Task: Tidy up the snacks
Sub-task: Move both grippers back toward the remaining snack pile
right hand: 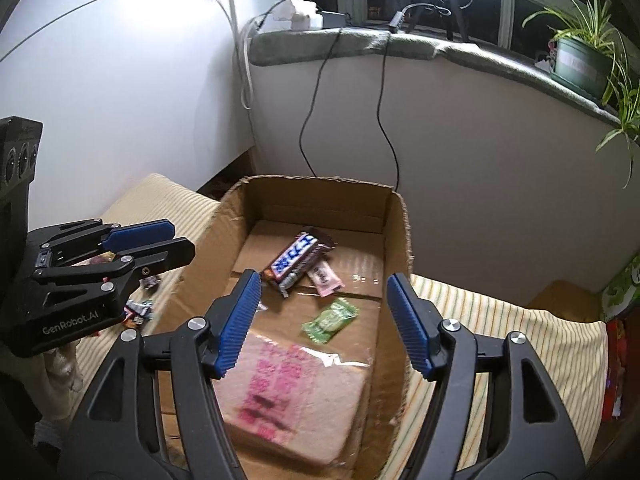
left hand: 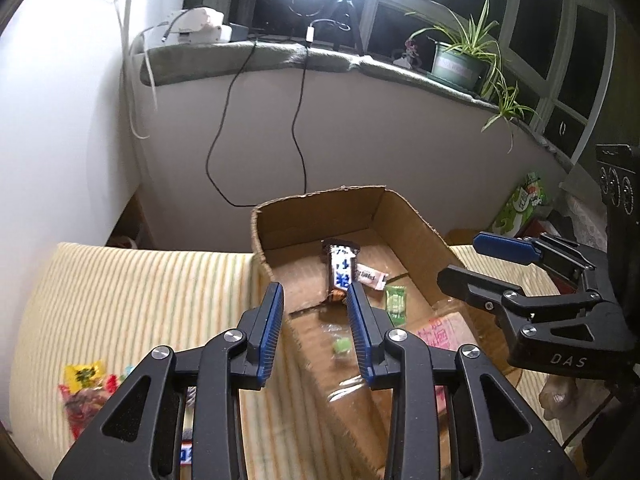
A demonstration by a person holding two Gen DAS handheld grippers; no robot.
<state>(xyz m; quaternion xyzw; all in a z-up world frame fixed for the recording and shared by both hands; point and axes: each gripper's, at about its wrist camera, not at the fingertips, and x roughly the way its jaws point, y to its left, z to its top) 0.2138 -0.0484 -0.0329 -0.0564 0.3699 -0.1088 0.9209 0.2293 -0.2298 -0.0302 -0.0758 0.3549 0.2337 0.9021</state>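
Open cardboard box (right hand: 396, 232) on a striped yellow cloth (left hand: 132, 292), flaps torn at the rim. Inside, toward twelve o'clock in the right wrist view: a dark chocolate bar (right hand: 298, 258) with blue-and-white lettering, overlapping a small pink-white wrapper (right hand: 326, 276) at its four o'clock, print unreadable. Green candy packet (right hand: 330, 320) just nearer, apart from both. Large pink-printed flat pack (right hand: 296, 392) at six o'clock under clear film, blurred, lower edge cut off by the claw arms. Small green round sweet (left hand: 342, 346) seen only from the left wrist, smeared.

Right claw (right hand: 324, 320) spread wide above the box, nothing between the pads. Left claw (left hand: 316, 332) narrowly parted, hovering over the box's near wall, nothing visibly pinched; chocolate bar's end lines up behind the gap, contact impossible to judge.

Loose snacks on the cloth at eight o'clock in the left wrist view: a yellow-and-red bag (left hand: 86, 392), partly hidden by the claw, blurred. More small wrappers (right hand: 138, 310) beneath the left claw, too small to name.
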